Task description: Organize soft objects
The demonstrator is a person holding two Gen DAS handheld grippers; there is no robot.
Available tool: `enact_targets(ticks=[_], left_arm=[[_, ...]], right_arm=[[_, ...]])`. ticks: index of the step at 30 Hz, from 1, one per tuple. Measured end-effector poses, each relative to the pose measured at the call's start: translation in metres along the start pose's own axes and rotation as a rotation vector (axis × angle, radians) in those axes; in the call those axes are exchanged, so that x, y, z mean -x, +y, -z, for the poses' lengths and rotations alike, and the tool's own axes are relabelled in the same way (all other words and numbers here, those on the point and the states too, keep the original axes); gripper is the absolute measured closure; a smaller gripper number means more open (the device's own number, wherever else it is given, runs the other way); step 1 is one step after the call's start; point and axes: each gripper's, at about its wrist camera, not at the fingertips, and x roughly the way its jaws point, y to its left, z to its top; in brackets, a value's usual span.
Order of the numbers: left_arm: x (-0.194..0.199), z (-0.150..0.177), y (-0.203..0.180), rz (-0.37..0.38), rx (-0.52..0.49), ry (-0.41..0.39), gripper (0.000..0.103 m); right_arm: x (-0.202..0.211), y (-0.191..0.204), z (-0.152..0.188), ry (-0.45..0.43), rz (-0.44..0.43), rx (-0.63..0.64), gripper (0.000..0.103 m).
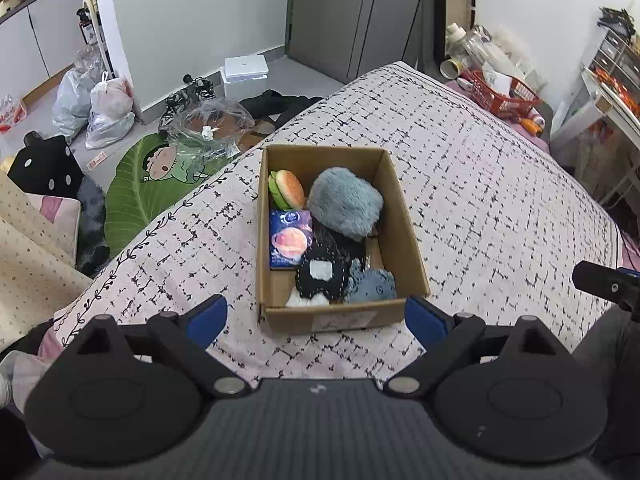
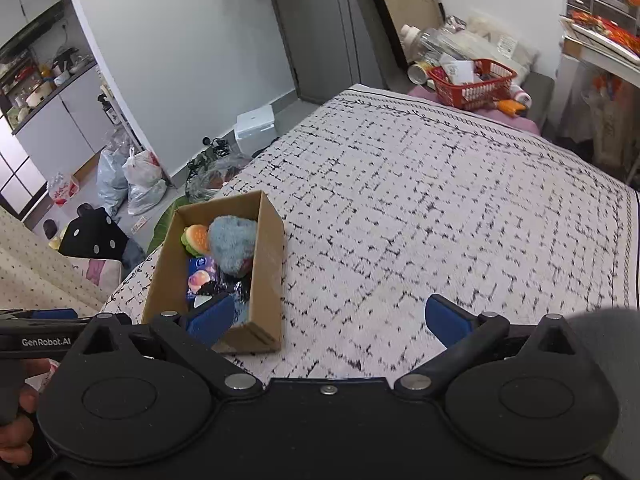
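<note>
A cardboard box [image 1: 404, 224] stands on the patterned bed cover [image 1: 480, 184]. Inside lie a plush burger [image 1: 289, 189], a fluffy grey-blue plush [image 1: 345, 202], a blue tissue pack [image 1: 289, 239], a black knitted piece [image 1: 322, 276] and a small grey plush [image 1: 372, 286]. My left gripper [image 1: 316, 318] is open and empty, just in front of the box's near wall. My right gripper [image 2: 330, 318] is open and empty over the bed cover [image 2: 440, 200], right of the box [image 2: 266, 280]; the burger [image 2: 197, 239] and grey-blue plush [image 2: 232, 246] show there too.
A red basket [image 2: 472, 84] with clutter stands at the bed's far end. On the floor left of the bed are plastic bags [image 1: 104, 112], a white box [image 1: 244, 74], a green leaf mat [image 1: 136, 188] and a black cushion [image 1: 46, 168]. A shelf [image 1: 612, 72] stands at right.
</note>
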Motion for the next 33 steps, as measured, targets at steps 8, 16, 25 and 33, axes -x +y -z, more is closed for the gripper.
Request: enact_targets(ticks=[8,16,25,33], left_arm=[[0.010,0.014,-0.017,0.012,-0.045,-0.010,0.007],[0.020,0.021,-0.034,0.026,-0.100,-0.027,0.007],[0.024,0.026,-0.042,0.043,-0.131,-0.019,0.007],[0.026,0.028,-0.043,0.044,-0.134,-0.024,0.007]], right_arm=[[0.014,0.001,0.013,-0.012,0.009,0.025,0.000],[0.027,-0.005,0.024,-0.018,0.029,-0.011,0.000],[0.037,-0.007,0.029,-0.034,0.041,-0.031,0.000],[0.038,-0.011,0.027,-0.036,0.044,-0.039,0.000]])
